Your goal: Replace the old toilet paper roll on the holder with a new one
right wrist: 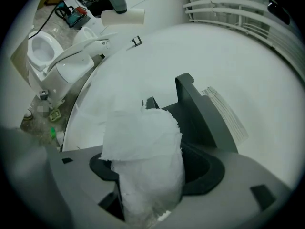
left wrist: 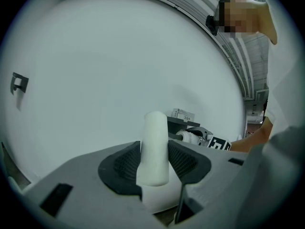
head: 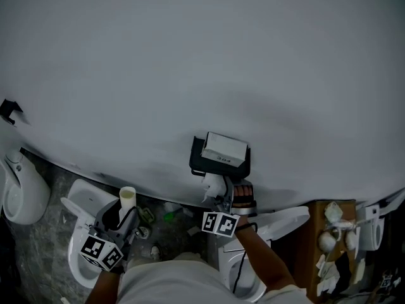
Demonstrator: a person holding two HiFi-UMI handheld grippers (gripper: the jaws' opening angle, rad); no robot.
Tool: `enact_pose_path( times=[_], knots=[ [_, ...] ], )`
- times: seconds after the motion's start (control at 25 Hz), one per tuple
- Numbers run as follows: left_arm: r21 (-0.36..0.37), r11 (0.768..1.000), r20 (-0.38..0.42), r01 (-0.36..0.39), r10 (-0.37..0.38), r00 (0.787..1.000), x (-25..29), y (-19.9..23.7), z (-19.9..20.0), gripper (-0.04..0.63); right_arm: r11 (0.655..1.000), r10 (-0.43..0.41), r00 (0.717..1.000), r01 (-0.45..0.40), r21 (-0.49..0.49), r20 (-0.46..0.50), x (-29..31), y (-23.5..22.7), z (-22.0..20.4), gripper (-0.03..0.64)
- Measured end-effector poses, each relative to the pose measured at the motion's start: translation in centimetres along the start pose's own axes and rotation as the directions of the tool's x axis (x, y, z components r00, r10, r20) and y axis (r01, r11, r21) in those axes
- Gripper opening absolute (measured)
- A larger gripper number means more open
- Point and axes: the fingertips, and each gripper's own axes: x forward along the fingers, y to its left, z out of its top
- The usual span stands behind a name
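A black wall holder (head: 204, 159) with a white labelled box on top hangs on the white wall. My right gripper (head: 220, 197) is shut on a white toilet paper roll (head: 212, 185) just below the holder. In the right gripper view the roll (right wrist: 145, 151) fills the jaws, a loose sheet draped over it, with the holder (right wrist: 193, 111) right behind. My left gripper (head: 126, 213), low at the left, is shut on a bare cream tube (head: 127, 199). In the left gripper view the tube (left wrist: 154, 144) stands upright between the pads, away from the holder (left wrist: 183, 122).
A small black hook (head: 9, 109) sticks out of the wall at far left. White toilets stand on the floor at the left (head: 24, 192), below my left gripper (head: 77, 198) and under my right arm (head: 288, 219). A wooden shelf (head: 316, 239) with small items is at the right.
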Motion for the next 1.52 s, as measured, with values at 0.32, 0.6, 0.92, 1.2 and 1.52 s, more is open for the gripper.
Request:
enact_pose_path(
  times=[0.32, 0.6, 0.92, 1.2, 1.52],
  knots=[
    [-0.006, 1.0, 0.02, -0.012, 0.013, 1.0, -0.4, 0.4, 0.1, 0.187, 1.0, 0.014, 0.999, -0.014, -0.011, 0.048, 0.2, 0.6, 2.2, 0.316],
    [-0.012, 0.999, 0.036, -0.033, 0.033, 0.999, -1.3, 1.1, 0.4, 0.187, 0.999, 0.031, 0.996, -0.031, -0.013, 0.079, 0.2, 1.1, 3.7, 0.316],
    [-0.027, 0.999, 0.035, -0.029, 0.03, 0.999, -1.8, 2.0, 0.2, 0.187, 0.999, 0.032, 0.997, -0.032, 0.01, 0.071, 0.4, 1.2, 4.4, 0.316],
    [-0.035, 0.999, 0.032, -0.006, 0.007, 0.999, -1.9, 2.5, 0.1, 0.187, 0.999, 0.03, 0.998, -0.031, 0.017, 0.053, 0.5, 1.0, 4.3, 0.316],
    [-0.039, 0.998, 0.03, 0.052, -0.051, 0.998, -1.1, 3.0, 0.2, 0.187, 0.997, 0.051, 0.998, -0.053, 0.063, 0.03, -0.4, 1.0, 4.6, 0.334]
  ],
)
